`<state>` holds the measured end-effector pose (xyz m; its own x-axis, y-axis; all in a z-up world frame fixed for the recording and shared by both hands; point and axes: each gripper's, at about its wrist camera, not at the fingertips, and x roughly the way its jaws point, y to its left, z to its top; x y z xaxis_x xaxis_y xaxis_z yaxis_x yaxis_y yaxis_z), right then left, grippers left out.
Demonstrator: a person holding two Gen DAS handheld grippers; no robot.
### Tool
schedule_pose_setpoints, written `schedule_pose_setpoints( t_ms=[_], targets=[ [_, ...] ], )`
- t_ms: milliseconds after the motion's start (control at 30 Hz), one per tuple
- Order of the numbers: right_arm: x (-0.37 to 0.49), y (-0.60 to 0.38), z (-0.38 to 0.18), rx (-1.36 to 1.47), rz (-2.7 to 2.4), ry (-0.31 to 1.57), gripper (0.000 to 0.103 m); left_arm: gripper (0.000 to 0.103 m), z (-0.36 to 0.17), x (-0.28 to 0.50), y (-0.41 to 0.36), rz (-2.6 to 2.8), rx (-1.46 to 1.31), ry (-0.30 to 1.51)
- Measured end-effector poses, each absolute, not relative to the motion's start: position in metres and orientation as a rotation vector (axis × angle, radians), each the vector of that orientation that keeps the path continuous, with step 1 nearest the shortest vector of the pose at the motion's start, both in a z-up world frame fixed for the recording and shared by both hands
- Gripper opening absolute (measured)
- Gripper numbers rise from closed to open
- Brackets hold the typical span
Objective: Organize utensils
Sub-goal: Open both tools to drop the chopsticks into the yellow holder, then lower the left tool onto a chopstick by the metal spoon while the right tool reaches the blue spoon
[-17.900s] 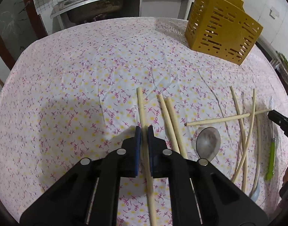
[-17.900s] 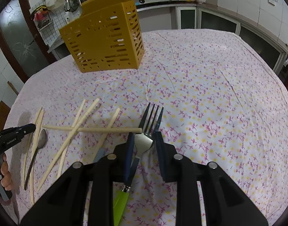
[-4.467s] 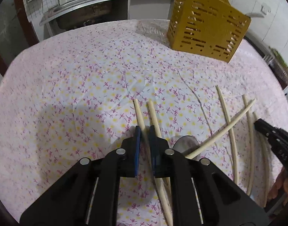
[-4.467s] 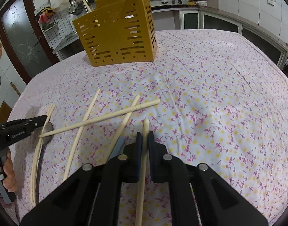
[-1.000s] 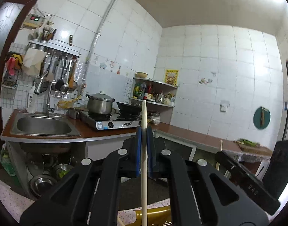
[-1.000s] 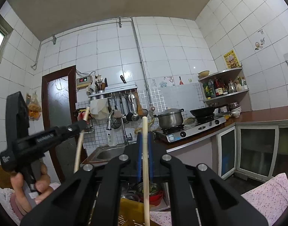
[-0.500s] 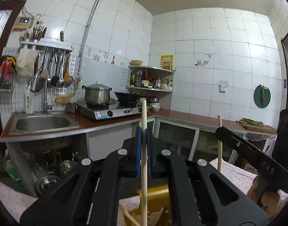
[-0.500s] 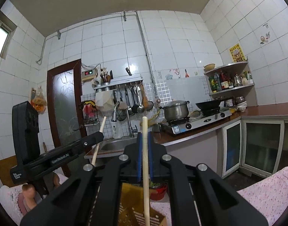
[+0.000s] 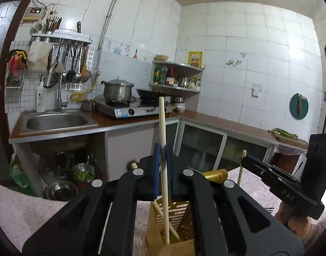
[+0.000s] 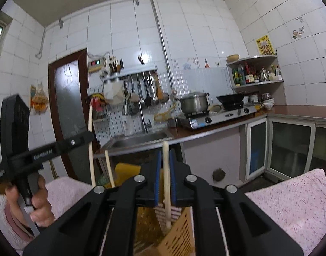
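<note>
My left tool [image 9: 163, 149] clamps a pale wooden chopstick [image 9: 163, 140] upright, tip inside the yellow slotted plastic holder [image 9: 180, 215]. Right tool [image 10: 164, 160] grips another chopstick [image 10: 166, 170] over it. Neither released; bench leftovers probably remain, unseen.

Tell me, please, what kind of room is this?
Most likely a home kitchen: a steel sink is set in the counter, a lidded pot stands on a gas stove, and ladles hang on the tiled wall.
</note>
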<state>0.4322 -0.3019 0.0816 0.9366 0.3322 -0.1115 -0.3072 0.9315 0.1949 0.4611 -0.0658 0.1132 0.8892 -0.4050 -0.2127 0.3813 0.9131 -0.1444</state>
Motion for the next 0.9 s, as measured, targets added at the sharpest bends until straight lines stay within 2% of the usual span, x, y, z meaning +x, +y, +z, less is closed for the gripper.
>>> schedule_pose_setpoints(
  t_ms=[67,100,200,367,433,533,667,800,900],
  targets=[
    [0.429,-0.3,0.082,0.177,0.315,0.181,0.033,0.006,0.116,0.46,-0.064,-0.404,-0.105,0.271],
    [0.426,-0.299,0.082,0.185,0.308,0.196,0.053,0.009,0.117,0.459,-0.063,-0.398,-0.109,0.287],
    [0.412,-0.297,0.086,0.168,0.288,0.209,0.054,0.024,0.123,0.448,-0.056,-0.385,-0.129,0.309],
    [0.382,-0.297,0.093,0.177,0.249,0.26,0.054,0.042,0.116,0.419,-0.039,-0.357,-0.155,0.409],
    [0.364,-0.293,0.094,0.164,0.22,0.276,0.055,0.056,0.108,0.402,-0.033,-0.317,-0.136,0.438],
    [0.339,-0.286,0.09,0.134,0.162,0.317,0.055,0.068,0.092,0.374,-0.021,-0.286,-0.127,0.482],
    [0.309,-0.277,0.076,0.119,0.1,0.402,0.055,0.074,0.066,0.343,-0.011,-0.275,-0.127,0.59],
    [0.283,-0.266,0.059,0.079,0.053,0.479,0.057,0.091,0.041,0.31,-0.003,-0.256,-0.101,0.678],
    [0.269,-0.261,0.046,0.068,0.032,0.522,0.061,0.095,0.026,0.291,0.004,-0.247,-0.102,0.712]
  ],
)
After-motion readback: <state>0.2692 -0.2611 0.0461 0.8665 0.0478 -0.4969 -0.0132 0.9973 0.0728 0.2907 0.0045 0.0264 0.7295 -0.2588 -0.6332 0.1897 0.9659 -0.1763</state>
